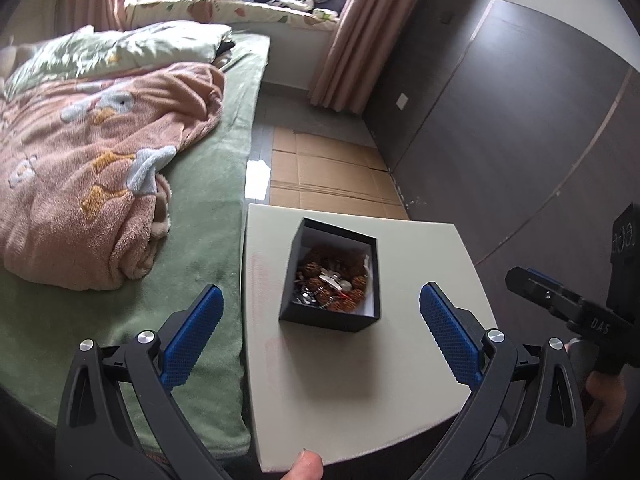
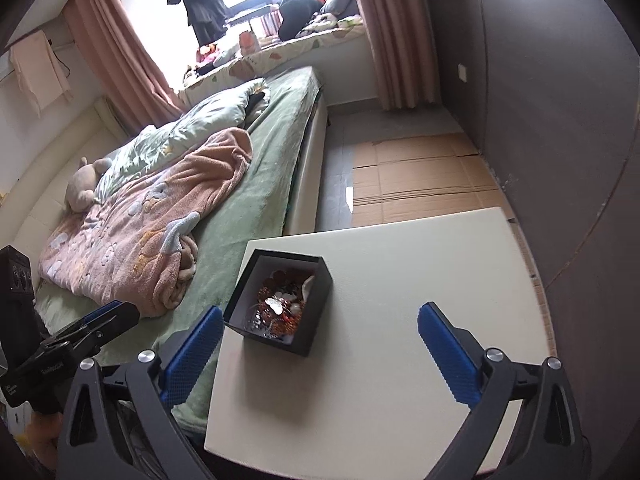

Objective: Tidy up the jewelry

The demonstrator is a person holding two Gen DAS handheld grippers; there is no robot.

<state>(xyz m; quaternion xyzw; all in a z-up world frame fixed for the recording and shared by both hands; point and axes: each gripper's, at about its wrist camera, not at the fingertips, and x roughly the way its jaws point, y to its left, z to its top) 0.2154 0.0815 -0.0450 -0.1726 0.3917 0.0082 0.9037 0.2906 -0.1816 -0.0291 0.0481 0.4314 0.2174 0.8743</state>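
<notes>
A small open black box (image 1: 329, 312) stands on a white square table (image 1: 360, 380). It holds a heap of jewelry (image 1: 332, 284): brown beads and silver pieces. My left gripper (image 1: 320, 320) is open and empty, above the table, with the box between and just beyond its blue fingers (image 1: 192, 340). In the right wrist view the box (image 2: 310, 316) sits at the table's (image 2: 400, 300) left side with the jewelry (image 2: 280, 308) inside. My right gripper (image 2: 320, 344) is open and empty, to the right of the box. The right gripper also shows at the right edge of the left wrist view (image 1: 560, 304).
A bed with a green sheet (image 1: 208, 184) and a pink blanket (image 1: 88, 168) borders the table's left side. Flattened cardboard (image 1: 328, 176) covers the floor beyond the table. A dark wall (image 1: 500, 120) runs along the right. A thumb (image 1: 306, 466) shows at the table's near edge.
</notes>
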